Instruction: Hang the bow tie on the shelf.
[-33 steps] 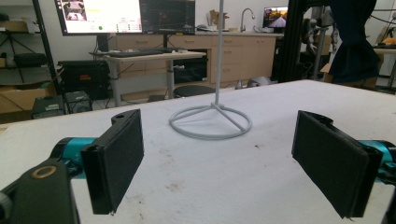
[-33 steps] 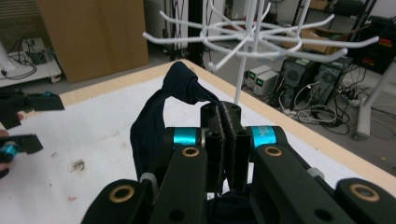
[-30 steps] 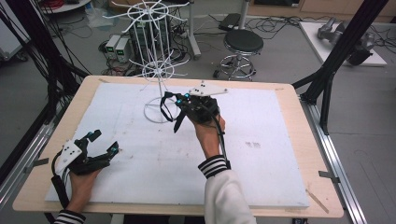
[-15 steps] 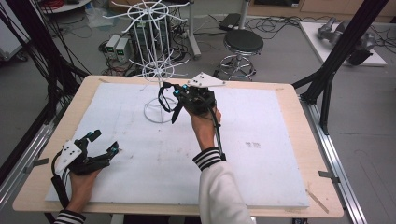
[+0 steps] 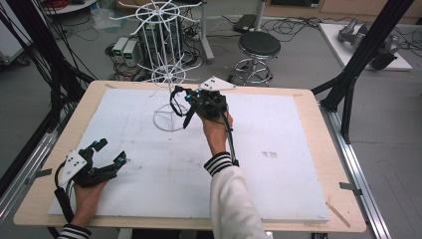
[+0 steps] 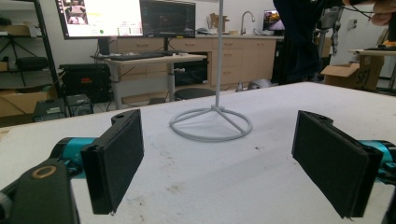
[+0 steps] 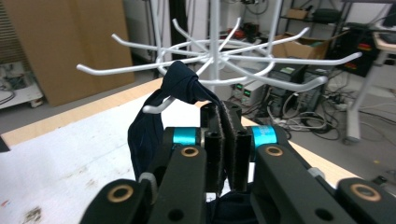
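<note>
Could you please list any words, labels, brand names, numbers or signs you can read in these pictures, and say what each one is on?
None can be read.
Monitor in the left gripper view: its bright window shows text lines and small pictures, too small and blurred to read.
White table cover in the high view: a small dark mark, too small to tell whether it is writing.
Cardboard box in the left gripper view: no legible print.

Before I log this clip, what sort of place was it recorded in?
Most likely a lab or workshop set up for recording. A table stands inside a black frame, loose cables run across the floor, and monitors sit on a desk before wooden cabinets.
</note>
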`<state>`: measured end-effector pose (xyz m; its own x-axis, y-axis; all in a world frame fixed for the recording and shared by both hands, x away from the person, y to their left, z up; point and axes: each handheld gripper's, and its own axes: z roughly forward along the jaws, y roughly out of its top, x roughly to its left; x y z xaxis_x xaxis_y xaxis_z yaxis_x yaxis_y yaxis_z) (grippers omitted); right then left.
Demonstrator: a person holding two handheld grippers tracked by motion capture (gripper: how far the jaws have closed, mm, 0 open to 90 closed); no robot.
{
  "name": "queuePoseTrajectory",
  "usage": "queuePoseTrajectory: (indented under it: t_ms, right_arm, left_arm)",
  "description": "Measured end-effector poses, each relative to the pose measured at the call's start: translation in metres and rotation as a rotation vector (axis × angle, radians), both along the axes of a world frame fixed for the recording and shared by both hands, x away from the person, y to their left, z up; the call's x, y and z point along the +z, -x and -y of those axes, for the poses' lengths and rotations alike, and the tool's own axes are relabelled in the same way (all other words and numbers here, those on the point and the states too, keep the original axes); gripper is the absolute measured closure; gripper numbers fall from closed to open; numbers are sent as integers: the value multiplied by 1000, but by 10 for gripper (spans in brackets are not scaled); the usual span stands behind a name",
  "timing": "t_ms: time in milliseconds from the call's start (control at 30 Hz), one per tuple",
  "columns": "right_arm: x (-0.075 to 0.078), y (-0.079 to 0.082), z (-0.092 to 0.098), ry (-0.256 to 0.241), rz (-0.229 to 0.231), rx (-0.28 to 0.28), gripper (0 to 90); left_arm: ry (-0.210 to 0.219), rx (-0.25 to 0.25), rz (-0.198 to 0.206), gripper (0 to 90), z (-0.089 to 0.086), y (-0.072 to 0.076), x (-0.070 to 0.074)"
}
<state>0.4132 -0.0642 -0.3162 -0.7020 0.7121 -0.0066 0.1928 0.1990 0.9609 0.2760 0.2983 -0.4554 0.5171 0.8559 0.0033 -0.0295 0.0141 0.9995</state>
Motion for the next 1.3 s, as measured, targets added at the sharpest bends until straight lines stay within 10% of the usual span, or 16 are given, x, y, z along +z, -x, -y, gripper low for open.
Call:
queuePoseTrajectory:
  t_ms: [200,400,767,1033,1300]
  right_arm:
    - [-5,0,-7,140,5,-59,392]
    - [-4,8,-3,180,-12,-65,114]
    - [-13,79,85,145,51,-67,111]
    - [-66,155,178,40,164,-195,112]
    - [-115,167,213,-100,203,-285,111]
  left_arm:
    - [0,-1,-6,171,0,0,0]
    - [-3,0,-10,170,0,-1,0]
    - [-3,0,-8,171,0,0,0]
    - [-2,0,3,170,0,1,0]
    - [-1,3,10,169,0,1,0]
